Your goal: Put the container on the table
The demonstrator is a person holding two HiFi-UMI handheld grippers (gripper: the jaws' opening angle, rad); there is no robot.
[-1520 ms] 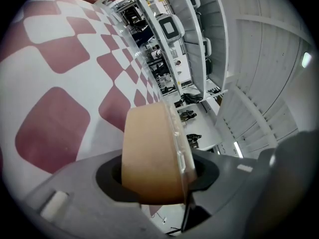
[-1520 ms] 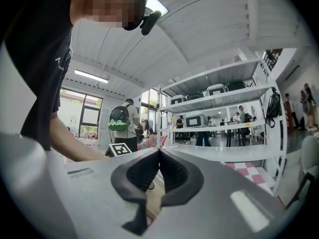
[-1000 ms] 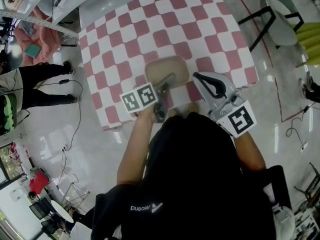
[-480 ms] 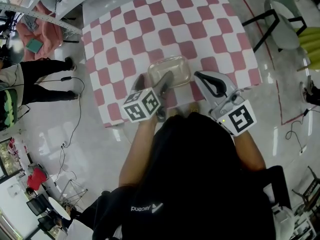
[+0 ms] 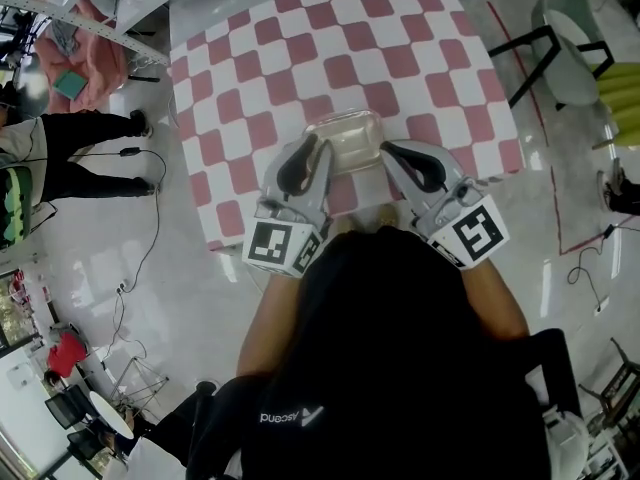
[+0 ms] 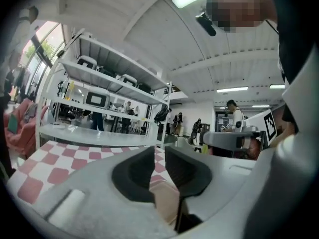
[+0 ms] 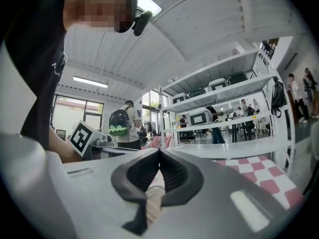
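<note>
Left gripper [image 5: 308, 150], empty jaws just closing to a slit, and shut right gripper [image 5: 396, 154] are flanking the container [image 5: 343, 140], which is sitting free on the table's [image 5: 300, 38] near edge, so nothing seems left.

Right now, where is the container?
In the head view, the container stands on the checked table by its near edge, between the tips of the right tool and the left tool, whose jaws have just been closing with nothing between them.
</note>
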